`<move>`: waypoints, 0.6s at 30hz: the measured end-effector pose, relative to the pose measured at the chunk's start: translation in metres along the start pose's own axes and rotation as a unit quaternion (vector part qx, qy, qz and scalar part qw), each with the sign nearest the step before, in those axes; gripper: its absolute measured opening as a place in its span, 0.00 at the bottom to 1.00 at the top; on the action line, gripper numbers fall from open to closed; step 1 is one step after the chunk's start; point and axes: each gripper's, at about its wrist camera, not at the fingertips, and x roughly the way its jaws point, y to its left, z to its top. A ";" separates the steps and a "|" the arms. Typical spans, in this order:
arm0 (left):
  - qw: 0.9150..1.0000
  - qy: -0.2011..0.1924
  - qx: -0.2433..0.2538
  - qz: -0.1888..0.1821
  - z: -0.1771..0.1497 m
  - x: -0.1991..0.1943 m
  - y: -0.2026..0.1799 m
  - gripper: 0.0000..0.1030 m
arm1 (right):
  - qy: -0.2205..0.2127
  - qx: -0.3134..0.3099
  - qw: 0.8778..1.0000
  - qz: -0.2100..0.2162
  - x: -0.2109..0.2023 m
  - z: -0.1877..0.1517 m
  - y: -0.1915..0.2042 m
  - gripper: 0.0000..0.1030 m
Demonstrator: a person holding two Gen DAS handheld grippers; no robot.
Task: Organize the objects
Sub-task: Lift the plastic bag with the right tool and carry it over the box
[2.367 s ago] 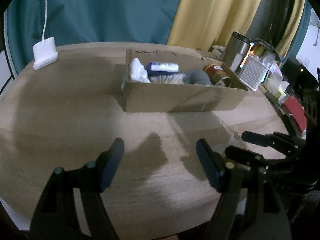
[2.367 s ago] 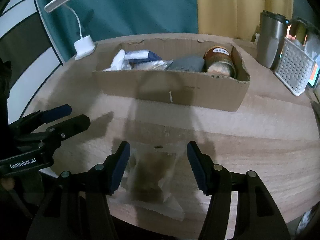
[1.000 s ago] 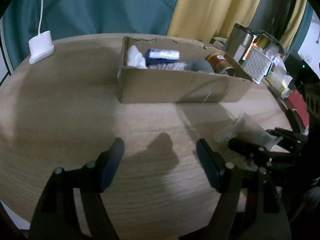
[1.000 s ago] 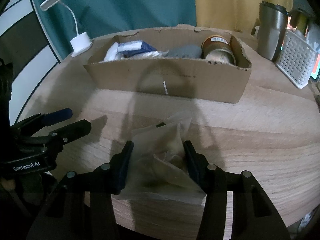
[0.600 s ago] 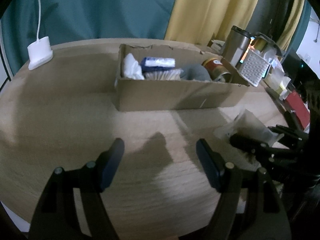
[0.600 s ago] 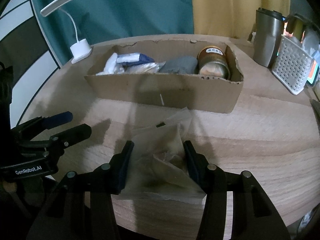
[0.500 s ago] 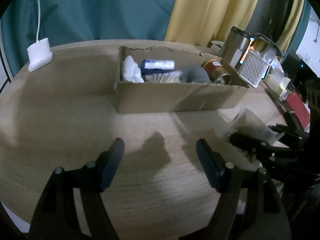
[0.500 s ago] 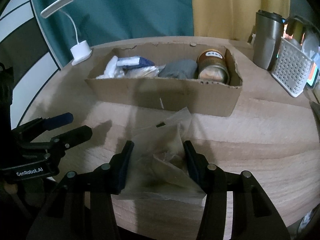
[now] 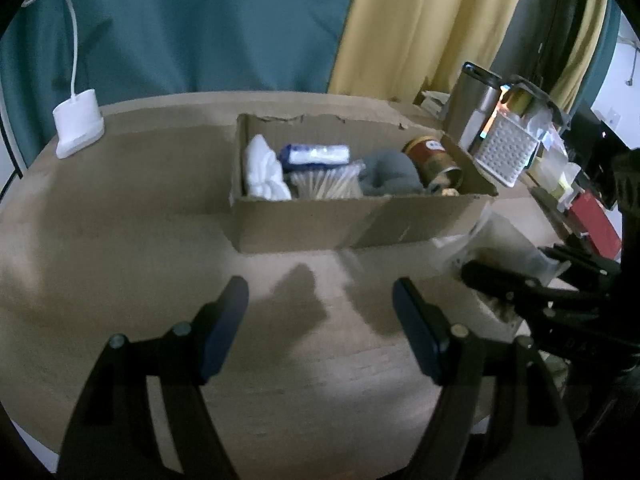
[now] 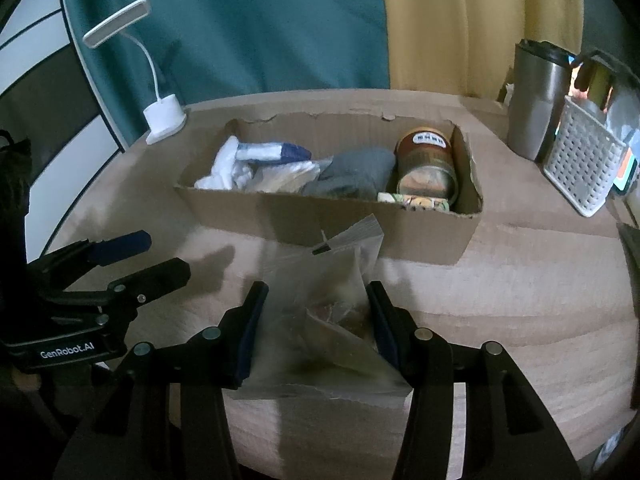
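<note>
While the right gripper [image 10: 316, 320] clamps a clear bag [image 10: 320, 304] between its fingers [image 10: 250, 324], the bag sits low in the centre of the right wrist frame, held above the wooden surface [image 10: 520, 288], with brownish contents showing through the plastic. Its sealed top edge points up toward the box [image 10: 360, 228], which lies across the middle of the frame. Inside the box, from left to right, are a white cloth [image 10: 224, 168], a blue-and-white pack [image 10: 272, 151], a grey cloth [image 10: 356, 176] and a can [image 10: 426, 164] on its side.

At the bottom of the left wrist frame, the left gripper [image 9: 320, 316] hangs over bare surface with its fingers spread wide and nothing between them. A lamp [image 10: 160, 118] stands at upper left, and a steel tumbler [image 10: 538, 100] and a white basket [image 10: 580, 168] stand at upper right.
</note>
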 end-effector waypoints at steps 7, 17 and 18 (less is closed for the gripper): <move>1.000 -0.003 0.001 0.001 0.007 0.001 0.002 0.73 | -0.004 -0.001 1.000 -0.001 0.001 0.010 -0.002 0.51; 1.000 -0.007 0.002 0.001 0.022 0.004 0.002 0.73 | -0.007 -0.003 1.000 -0.001 0.003 0.023 -0.004 0.51; 1.000 -0.007 0.002 0.001 0.024 0.005 0.003 0.73 | -0.008 -0.003 1.000 -0.001 0.003 0.024 -0.005 0.51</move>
